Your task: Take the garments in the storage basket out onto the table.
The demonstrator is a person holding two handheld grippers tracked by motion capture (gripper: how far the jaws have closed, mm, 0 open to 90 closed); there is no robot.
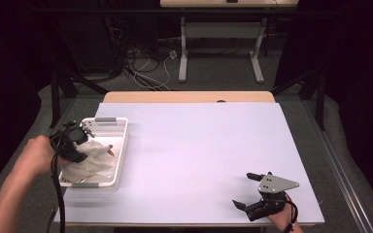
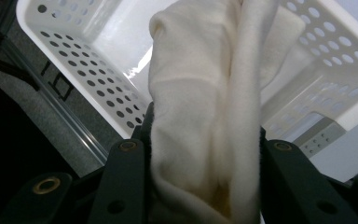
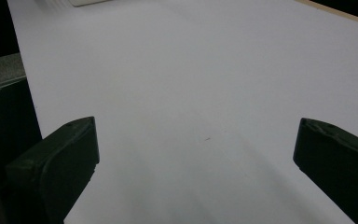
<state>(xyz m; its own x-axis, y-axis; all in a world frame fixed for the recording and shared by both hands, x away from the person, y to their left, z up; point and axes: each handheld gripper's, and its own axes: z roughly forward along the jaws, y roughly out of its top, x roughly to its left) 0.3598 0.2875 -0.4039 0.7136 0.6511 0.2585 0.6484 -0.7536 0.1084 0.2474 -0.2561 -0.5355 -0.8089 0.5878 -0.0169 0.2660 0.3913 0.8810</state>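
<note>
A white perforated basket (image 1: 119, 127) stands at the table's left edge, and a cream cloth (image 1: 91, 158) is bunched inside it. My left gripper (image 1: 73, 145) is over the basket, shut on the cloth. In the left gripper view the cloth (image 2: 205, 116) hangs as a thick fold squeezed between the two black jaws, with the basket (image 2: 79, 65) below and behind. My right gripper (image 1: 246, 190) rests near the front right of the table, open, with nothing between its jaws. The right gripper view looks between those jaws across the bare white table top (image 3: 191, 93).
The white sheet (image 1: 199, 155) covers most of the table, and a wooden strip (image 1: 189, 97) shows along the far edge. A second table's legs and loose cables (image 1: 150, 68) stand on the floor beyond. Dark stands flank both sides.
</note>
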